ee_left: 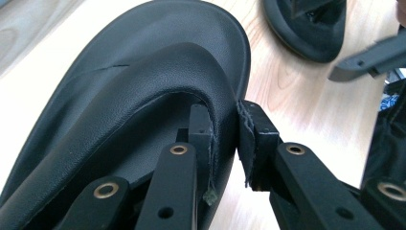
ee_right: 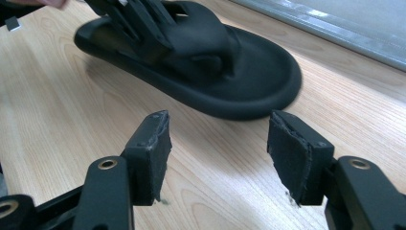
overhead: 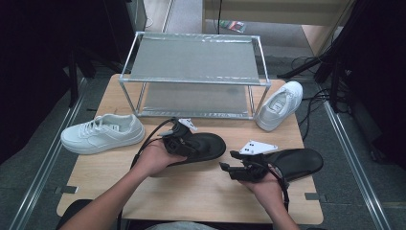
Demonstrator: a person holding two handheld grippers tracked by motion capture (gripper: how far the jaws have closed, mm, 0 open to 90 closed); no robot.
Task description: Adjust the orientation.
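Table (overhead: 201, 191): light wooden top; it bears every item listed below.
Shoe rack (overhead: 194, 79): two-tier metal frame with grey mesh shelves, standing at the far middle of the table; both shelves bare.
Left white sneaker (overhead: 103, 133): lies on its sole at the table's left edge, toe towards the middle, well apart from the rack.
Right white sneaker (overhead: 279, 105): set at the far right corner, just beside the rack's right front post, opening upward.
Left black sandal (overhead: 203, 146): rests in front of the rack, near the table's centre, toe end pointing right; in the left gripper view its broad strap (ee_left: 182, 72) arches over the footbed.
Right black sandal (overhead: 297, 163): lies flat towards the right edge, partly behind the right gripper; seen at the top of the left gripper view (ee_left: 306, 28).
Left gripper (overhead: 184, 141): held over the left sandal's heel end — its jaws are pinched on the strap's edge, one pad under the strap and one outside it (ee_left: 225, 139).
Right gripper (overhead: 230, 170): held low above the table between the two sandals, pointing left; jaws spread wide with bare wood between the pads (ee_right: 218, 143) — touching nothing.
Left hand (overhead: 153, 158): wraps the left gripper's body from below.
Right hand (overhead: 263, 184): grasps the right gripper's body.
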